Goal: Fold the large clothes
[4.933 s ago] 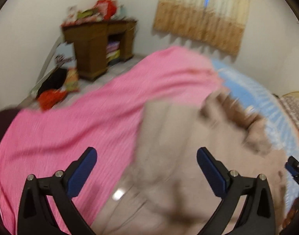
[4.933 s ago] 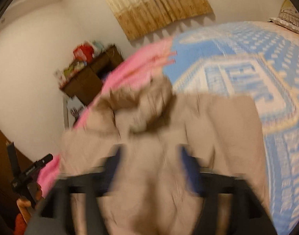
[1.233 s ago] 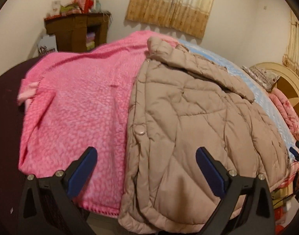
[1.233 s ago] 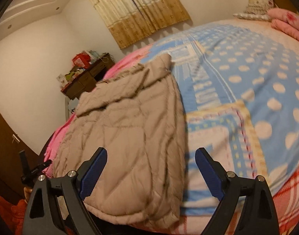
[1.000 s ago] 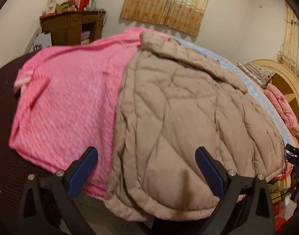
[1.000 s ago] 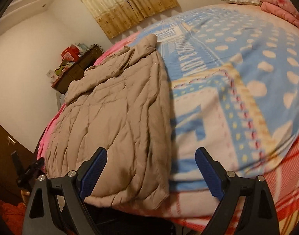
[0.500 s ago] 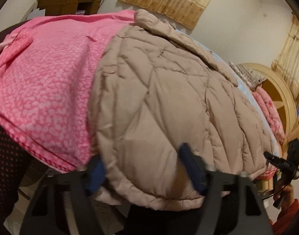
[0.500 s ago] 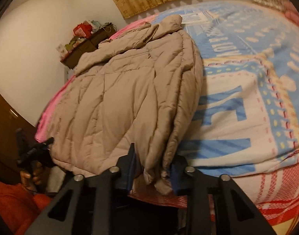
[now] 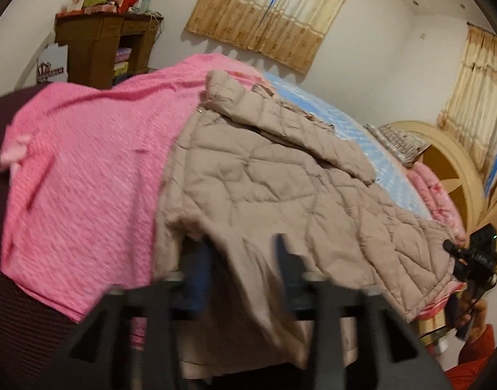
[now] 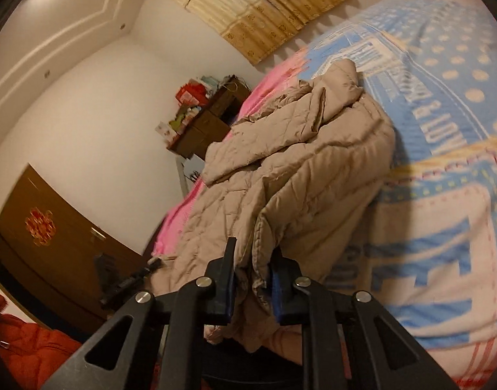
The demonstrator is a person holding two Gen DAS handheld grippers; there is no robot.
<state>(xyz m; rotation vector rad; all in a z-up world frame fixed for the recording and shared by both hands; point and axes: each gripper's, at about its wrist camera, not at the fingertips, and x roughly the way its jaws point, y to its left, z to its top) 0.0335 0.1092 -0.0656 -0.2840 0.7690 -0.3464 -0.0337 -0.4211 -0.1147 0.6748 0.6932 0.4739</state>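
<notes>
A beige quilted jacket lies spread on the bed, its bottom hem at the near edge. My left gripper is shut on the jacket's hem at its left corner; the view is blurred. My right gripper is shut on the hem at the jacket's other corner and lifts it off the bed. The right gripper also shows in the left wrist view, at the far right.
A pink blanket covers the left part of the bed, a blue dotted quilt the right. A brown desk with clutter stands by the far wall. A brown wardrobe is at the left. A headboard is at right.
Both grippers went from wide open above the jacket down to its near hem, closed on it, and now lift the hem.
</notes>
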